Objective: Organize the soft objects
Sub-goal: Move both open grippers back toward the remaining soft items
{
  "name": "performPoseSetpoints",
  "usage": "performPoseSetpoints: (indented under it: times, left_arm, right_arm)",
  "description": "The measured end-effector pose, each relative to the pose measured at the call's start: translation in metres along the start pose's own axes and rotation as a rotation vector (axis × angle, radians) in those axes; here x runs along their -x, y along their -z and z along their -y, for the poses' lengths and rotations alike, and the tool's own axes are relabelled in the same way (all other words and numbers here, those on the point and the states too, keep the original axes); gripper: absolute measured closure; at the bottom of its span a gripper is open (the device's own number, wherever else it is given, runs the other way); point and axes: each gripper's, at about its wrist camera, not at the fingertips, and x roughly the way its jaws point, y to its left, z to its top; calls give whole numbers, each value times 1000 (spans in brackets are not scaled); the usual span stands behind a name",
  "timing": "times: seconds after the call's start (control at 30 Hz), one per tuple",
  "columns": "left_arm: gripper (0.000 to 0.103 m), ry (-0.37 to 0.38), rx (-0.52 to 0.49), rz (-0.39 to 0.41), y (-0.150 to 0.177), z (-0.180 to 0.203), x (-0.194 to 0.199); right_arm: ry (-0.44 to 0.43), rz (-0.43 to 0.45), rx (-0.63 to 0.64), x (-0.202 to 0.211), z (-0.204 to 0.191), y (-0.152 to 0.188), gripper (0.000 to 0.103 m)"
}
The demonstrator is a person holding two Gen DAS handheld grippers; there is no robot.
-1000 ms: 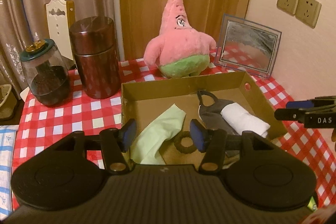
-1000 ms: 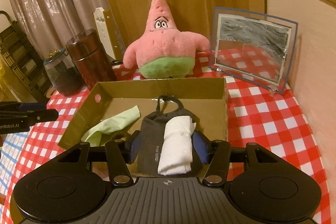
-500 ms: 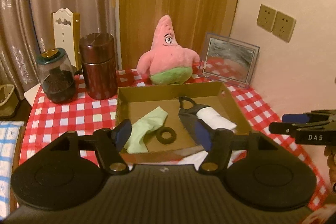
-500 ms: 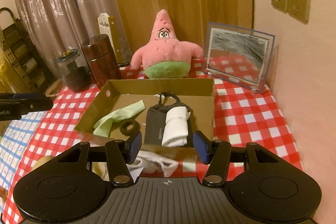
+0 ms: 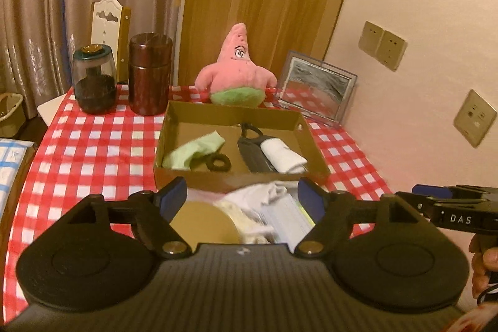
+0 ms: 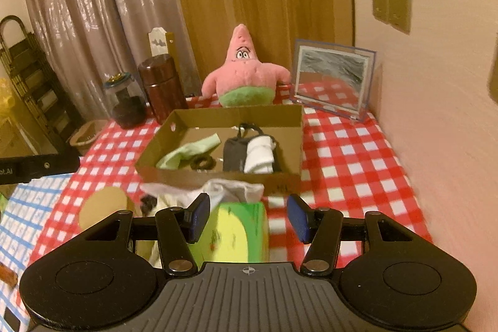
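A shallow cardboard box [image 5: 236, 111] [image 6: 218, 176] on the checked table holds a pale green cloth [image 5: 193, 150] [image 6: 186, 150], a dark hair ring [image 5: 218, 163] [image 6: 203, 162], a dark grey pouch [image 5: 253, 153] [image 6: 234, 153] and a rolled white cloth [image 5: 281, 156] [image 6: 260, 154]. In front of the box lie a crumpled white cloth [image 5: 264, 195] [image 6: 230, 190], a round tan disc [image 5: 202, 223] [image 6: 102, 206] and a yellow-green sponge [image 6: 233, 231]. My left gripper [image 5: 242, 201] is open and empty above that pile. My right gripper [image 6: 247, 218] is open and empty over the sponge.
A pink star plush [image 5: 238, 70] [image 6: 244, 73] sits behind the box. A brown canister [image 5: 149, 73] and a glass jar [image 5: 95, 80] stand back left. A framed picture [image 5: 317, 89] [image 6: 334, 80] leans on the right wall. A blue checked cloth [image 6: 28, 207] lies left.
Both grippers have pulled back and up from the box. The pile in front of the box has come into view. Both stay open and empty.
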Motion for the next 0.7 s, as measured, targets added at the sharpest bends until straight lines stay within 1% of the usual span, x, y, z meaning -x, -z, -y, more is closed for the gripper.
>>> performPoseSetpoints:
  times: [0.07,0.23,0.4,0.5,0.7]
  left_arm:
    - [24,-8,4,9,10,3,10]
    - [23,-26,31,11,31,8,25]
    - [23,-40,-3,0,49,18,35]
    - [23,-37,-3,-3,59,22,41]
    - [23,-43,-3,-14,76,24,46]
  right_arm:
    - [7,7,-12,11,2,9,48]
    - [25,11,-47,36,7,34,48]
    - [50,3,-60,54,14,58,48]
    - [78,3,-58,63,19,71,48]
    - [113,-19,-97,74,32,95,48]
